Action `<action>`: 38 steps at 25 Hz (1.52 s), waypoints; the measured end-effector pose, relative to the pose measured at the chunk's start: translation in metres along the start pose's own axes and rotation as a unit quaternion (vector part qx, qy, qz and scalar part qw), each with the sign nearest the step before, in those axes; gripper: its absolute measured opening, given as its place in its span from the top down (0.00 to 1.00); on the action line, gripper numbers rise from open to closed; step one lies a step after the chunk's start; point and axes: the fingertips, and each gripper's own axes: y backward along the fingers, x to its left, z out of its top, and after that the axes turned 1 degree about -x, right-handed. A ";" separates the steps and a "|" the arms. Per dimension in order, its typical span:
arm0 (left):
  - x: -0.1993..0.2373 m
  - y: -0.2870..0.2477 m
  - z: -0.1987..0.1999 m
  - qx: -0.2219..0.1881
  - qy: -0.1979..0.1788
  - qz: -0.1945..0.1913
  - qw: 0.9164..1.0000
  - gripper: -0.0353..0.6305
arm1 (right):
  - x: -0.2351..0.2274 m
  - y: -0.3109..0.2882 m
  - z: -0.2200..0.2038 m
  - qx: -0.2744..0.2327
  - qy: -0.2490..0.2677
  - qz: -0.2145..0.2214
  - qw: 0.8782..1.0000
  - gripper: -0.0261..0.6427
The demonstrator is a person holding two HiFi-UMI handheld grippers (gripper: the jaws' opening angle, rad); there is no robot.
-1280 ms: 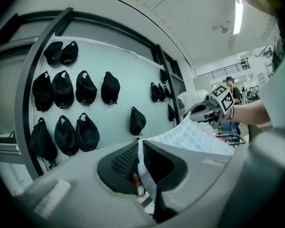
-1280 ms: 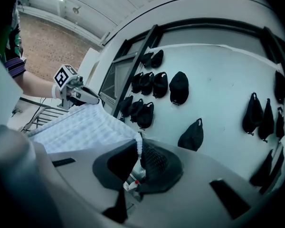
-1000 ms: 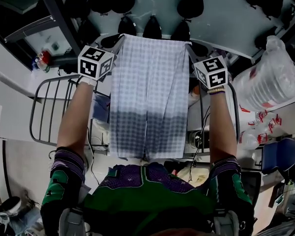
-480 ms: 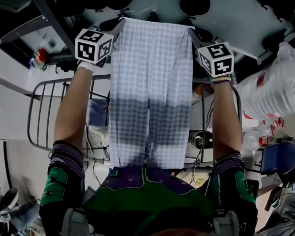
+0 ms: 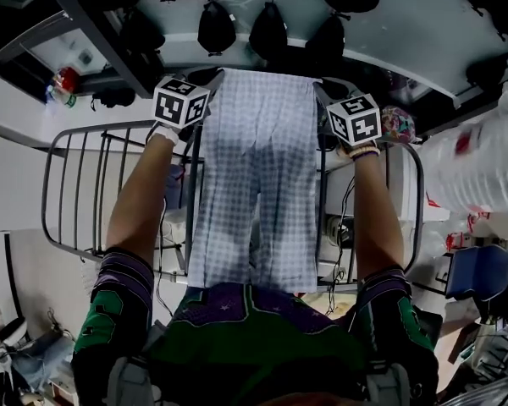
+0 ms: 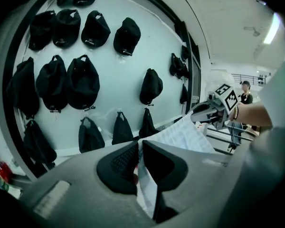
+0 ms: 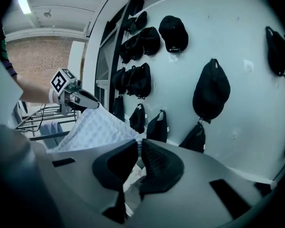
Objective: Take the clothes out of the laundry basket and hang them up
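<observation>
A pale checked garment (image 5: pixel 258 176) with two legs hangs stretched between my two grippers in the head view. My left gripper (image 5: pixel 210 81) is shut on its top left corner and my right gripper (image 5: pixel 320 90) is shut on its top right corner. In the left gripper view the checked cloth (image 6: pixel 183 134) runs out from between the closed jaws toward the right gripper (image 6: pixel 213 109). The right gripper view shows the same cloth (image 7: pixel 97 127) pinched in its jaws, with the left gripper (image 7: pixel 73 99) across from it. The cloth hangs over a metal drying rack (image 5: pixel 76 184).
Black caps (image 5: pixel 268 30) hang on hooks along the pale wall (image 5: pixel 423 32) ahead. The rack's rails (image 5: pixel 411 210) spread to both sides below my arms. A clear plastic bag (image 5: pixel 483 167) stands at the right, and clutter lies on the floor at both lower corners.
Both grippers have come down together with the garment held taut between them. Its top edge now sits lower, close to the rack's far rail, and my view has tilted down.
</observation>
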 end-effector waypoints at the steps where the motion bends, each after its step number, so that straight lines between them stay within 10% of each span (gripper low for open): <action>1: 0.001 -0.003 -0.009 0.005 0.012 -0.002 1.000 0.89 | 0.002 -0.005 -0.007 0.006 -0.009 0.006 1.000 0.92; 12: 0.018 -0.006 -0.087 0.095 0.028 0.044 0.994 0.73 | 0.004 -0.012 -0.077 0.087 -0.055 -0.001 0.995 0.77; 38: -0.012 0.195 -0.079 -0.001 0.074 0.062 0.995 0.76 | 0.083 0.146 -0.032 -0.031 -0.128 -0.120 0.984 0.74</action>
